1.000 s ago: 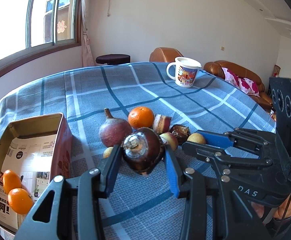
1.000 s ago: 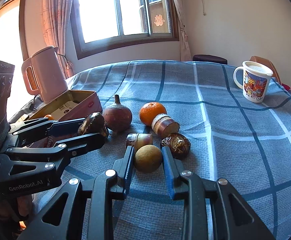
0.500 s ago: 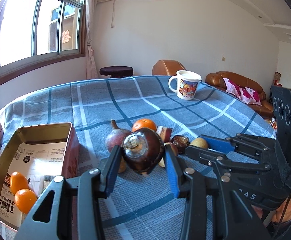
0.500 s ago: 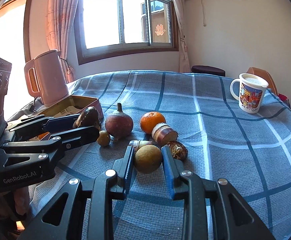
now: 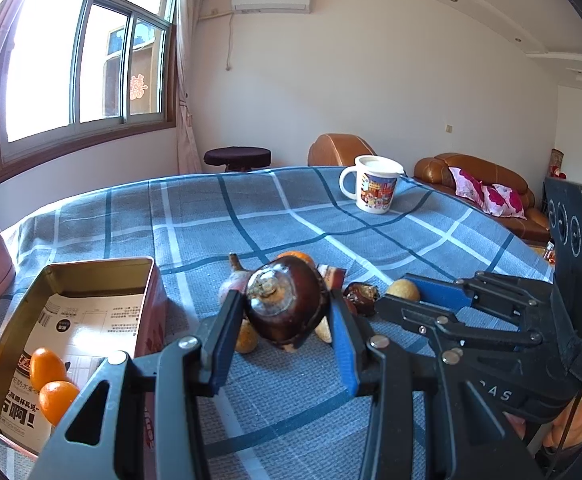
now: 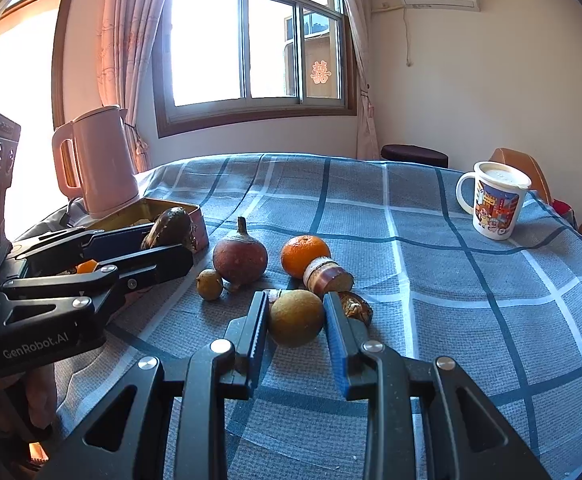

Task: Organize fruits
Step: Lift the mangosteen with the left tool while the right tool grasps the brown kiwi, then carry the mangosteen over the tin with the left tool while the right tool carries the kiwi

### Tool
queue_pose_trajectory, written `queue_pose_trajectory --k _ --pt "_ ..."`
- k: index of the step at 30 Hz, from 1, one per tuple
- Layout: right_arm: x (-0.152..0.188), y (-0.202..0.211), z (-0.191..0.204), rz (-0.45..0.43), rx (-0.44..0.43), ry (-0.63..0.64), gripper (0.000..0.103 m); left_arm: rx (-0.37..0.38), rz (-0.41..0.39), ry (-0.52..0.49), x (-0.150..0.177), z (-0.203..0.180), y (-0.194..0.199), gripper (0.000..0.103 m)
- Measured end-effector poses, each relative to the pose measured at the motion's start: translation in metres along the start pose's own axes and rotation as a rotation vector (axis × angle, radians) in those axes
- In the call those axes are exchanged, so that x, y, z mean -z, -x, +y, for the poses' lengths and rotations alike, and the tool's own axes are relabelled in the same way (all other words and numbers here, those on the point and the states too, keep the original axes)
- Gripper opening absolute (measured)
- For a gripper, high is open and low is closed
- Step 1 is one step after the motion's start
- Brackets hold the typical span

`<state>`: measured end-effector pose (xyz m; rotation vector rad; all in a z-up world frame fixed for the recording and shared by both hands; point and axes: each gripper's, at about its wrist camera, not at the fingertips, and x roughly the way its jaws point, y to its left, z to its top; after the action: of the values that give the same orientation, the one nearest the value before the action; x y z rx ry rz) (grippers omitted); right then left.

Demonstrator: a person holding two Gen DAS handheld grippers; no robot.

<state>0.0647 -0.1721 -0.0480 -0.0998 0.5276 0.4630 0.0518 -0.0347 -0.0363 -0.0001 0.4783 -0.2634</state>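
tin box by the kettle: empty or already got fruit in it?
Not empty. The tin box is open-topped and holds two small oranges on printed paper at its near end; the rest shows only paper.

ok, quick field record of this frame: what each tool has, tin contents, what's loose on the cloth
left tool: shut on dark brown bulb
right tool: shut on tan round fruit
tin: two small oranges, printed paper liner
loose on cloth: orange, reddish root, small yellow fruit, cut stub
far side: mug, pink kettle

Bright daylight floods through the window, blown out white; sharp frames, edges fisheye-bent.
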Motion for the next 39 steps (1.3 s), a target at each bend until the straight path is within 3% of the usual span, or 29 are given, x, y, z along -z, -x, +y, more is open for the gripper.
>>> queue_pose_trajectory --k 39 --pt "0.003 0.021 0.011 -0.114 0.044 0.059 0.03 -0.035 -0.1 0.003 0.002 0.001 0.019 0.044"
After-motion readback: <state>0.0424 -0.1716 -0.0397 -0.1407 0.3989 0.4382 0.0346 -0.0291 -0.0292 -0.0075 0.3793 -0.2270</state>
